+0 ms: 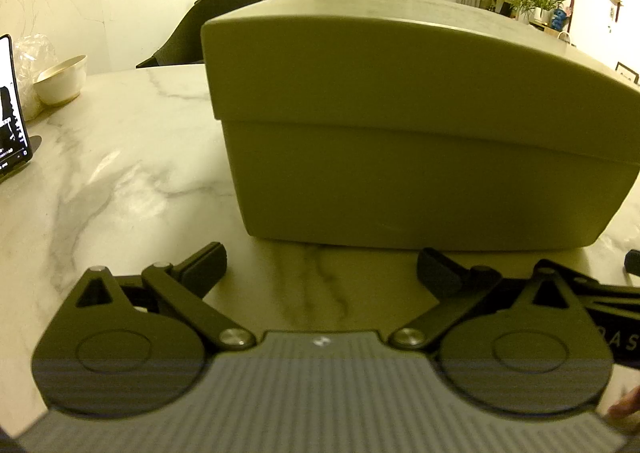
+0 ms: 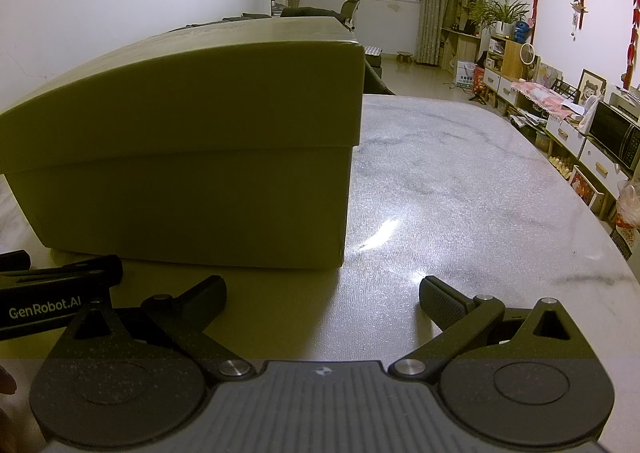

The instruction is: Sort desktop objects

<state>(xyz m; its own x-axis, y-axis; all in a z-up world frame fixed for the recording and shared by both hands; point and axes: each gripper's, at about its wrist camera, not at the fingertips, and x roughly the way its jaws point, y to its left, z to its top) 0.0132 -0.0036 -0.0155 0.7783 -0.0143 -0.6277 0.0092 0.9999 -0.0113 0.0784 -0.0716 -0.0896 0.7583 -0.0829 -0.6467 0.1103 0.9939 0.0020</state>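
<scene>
One lidded box [image 1: 400, 125] stands on the marble worktop [image 1: 120, 173] just ahead of my two tools. Left hand-held gripper [image 1: 320, 265] — fingers spread wide, nothing held. Right hand-held gripper [image 2: 322, 295] — likewise wide, empty. One bowl [image 1: 62, 79] far left; one phone [image 1: 10, 105] cut off at the edge. Box contents hidden.

Dim, yellow-tinted indoor light, strong fisheye bending at the edges.
Glare streaks the white marble worktop [image 2: 460, 213]; the olive lidded cardboard box [image 1: 400, 133] looks soft and shadowed.
</scene>
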